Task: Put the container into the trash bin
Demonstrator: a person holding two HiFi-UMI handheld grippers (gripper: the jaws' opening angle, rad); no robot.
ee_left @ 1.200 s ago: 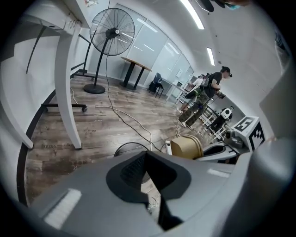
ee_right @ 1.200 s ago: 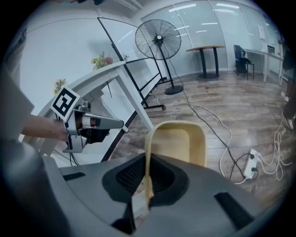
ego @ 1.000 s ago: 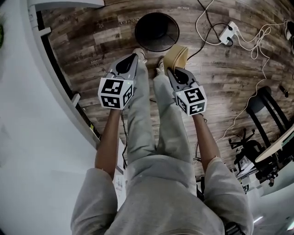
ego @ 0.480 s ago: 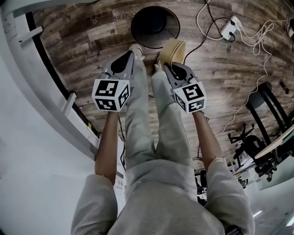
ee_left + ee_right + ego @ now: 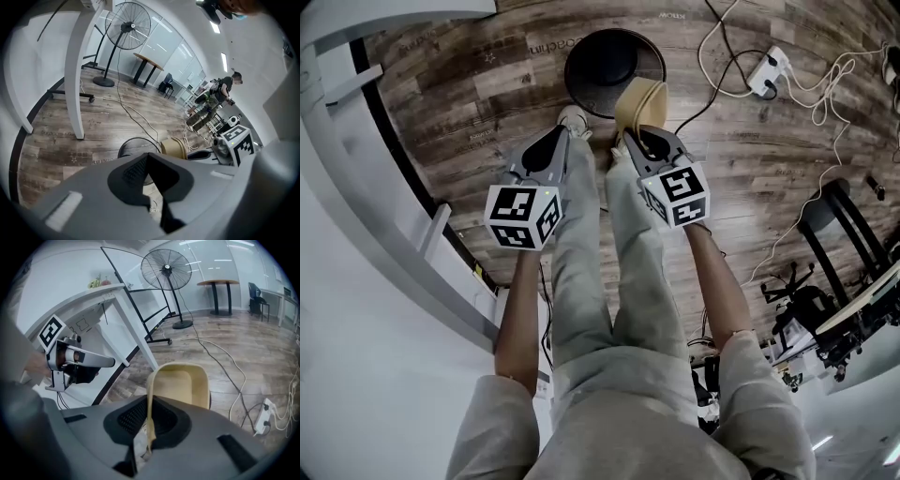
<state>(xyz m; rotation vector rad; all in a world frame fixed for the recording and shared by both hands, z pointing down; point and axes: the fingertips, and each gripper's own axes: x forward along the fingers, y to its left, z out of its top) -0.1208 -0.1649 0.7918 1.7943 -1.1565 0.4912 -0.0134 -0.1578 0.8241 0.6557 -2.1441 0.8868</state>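
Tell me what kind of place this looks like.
Probably an office or lab workspace: a pedestal fan, a white desk, and a power strip on the wood-look floor.

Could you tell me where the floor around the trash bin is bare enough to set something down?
Bare boards lie left of the trash bin, between it and the white table. Right of the bin is crowded: a power strip and loose cables; in front stand the person's shoes.
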